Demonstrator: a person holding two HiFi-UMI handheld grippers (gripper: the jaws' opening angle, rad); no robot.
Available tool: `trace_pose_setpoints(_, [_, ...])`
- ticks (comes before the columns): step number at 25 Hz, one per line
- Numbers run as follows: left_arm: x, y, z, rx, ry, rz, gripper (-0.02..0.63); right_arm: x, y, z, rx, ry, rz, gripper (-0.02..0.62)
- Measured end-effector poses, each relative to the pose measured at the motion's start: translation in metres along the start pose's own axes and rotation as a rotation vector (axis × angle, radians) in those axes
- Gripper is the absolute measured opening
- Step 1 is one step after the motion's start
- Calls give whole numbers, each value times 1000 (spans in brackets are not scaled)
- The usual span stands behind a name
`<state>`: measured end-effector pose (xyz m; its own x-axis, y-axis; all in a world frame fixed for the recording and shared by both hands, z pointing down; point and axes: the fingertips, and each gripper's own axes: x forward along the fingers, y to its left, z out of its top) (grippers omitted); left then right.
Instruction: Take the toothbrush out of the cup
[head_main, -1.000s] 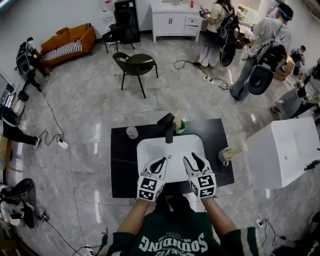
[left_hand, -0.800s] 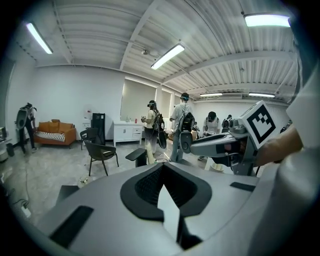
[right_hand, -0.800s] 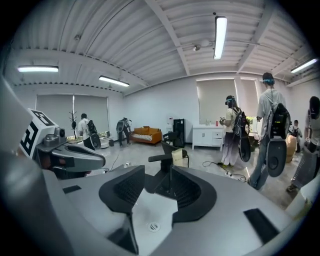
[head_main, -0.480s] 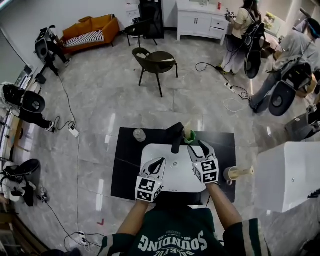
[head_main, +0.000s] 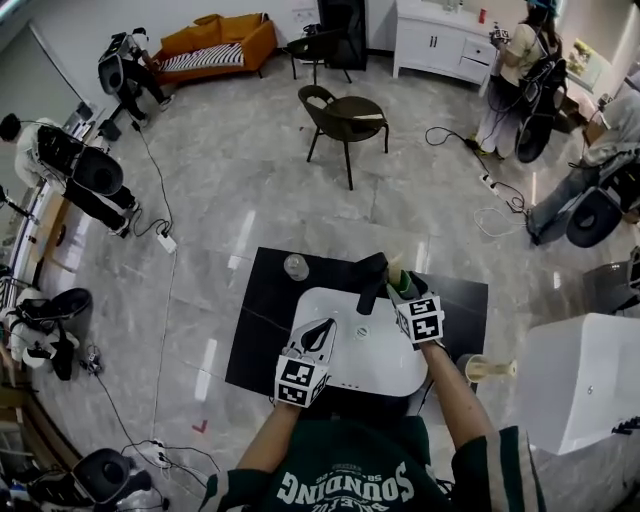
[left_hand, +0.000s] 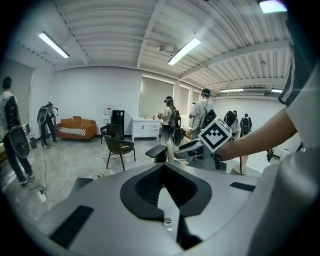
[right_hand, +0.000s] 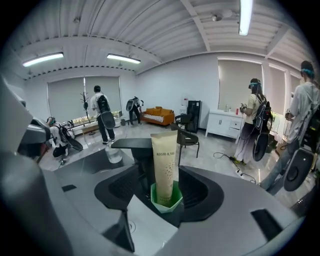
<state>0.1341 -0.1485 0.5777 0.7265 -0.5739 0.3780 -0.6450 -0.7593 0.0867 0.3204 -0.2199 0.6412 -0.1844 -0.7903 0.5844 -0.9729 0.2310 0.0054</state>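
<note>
A green cup (right_hand: 166, 201) holding a tall cream tube (right_hand: 165, 165) stands at the far right of the white basin (head_main: 312, 308), beside the black faucet (head_main: 370, 280). I see no toothbrush in it. My right gripper (head_main: 402, 287) reaches over the basin to it. In the right gripper view the gripper (right_hand: 163, 174) has the cup between its jaws, which are opening, and the pads stand clear of it. My left gripper (head_main: 320, 333) hovers over the basin's near left, and its fingertips meet with nothing in them (left_hand: 162, 164).
The basin sits in a black table (head_main: 258, 300). A clear glass (head_main: 296, 266) stands at the table's far left. A beige cup (head_main: 470, 368) with a cream stick in it is at the right edge. Chairs, cables and people fill the floor beyond.
My right gripper has gone from the basin's near edge out to the green cup by the faucet, and its jaws have spread. The left gripper shifted a little.
</note>
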Motion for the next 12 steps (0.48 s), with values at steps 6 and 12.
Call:
trace_pose_setpoints(6, [1,4,-5,5,16,-9,11,20,-12,-4,-11,28,-20,245])
trace_pose_setpoints(12, [0,16,-6,-5,23,0,11,34,-17,-4,-54,65,-28,244])
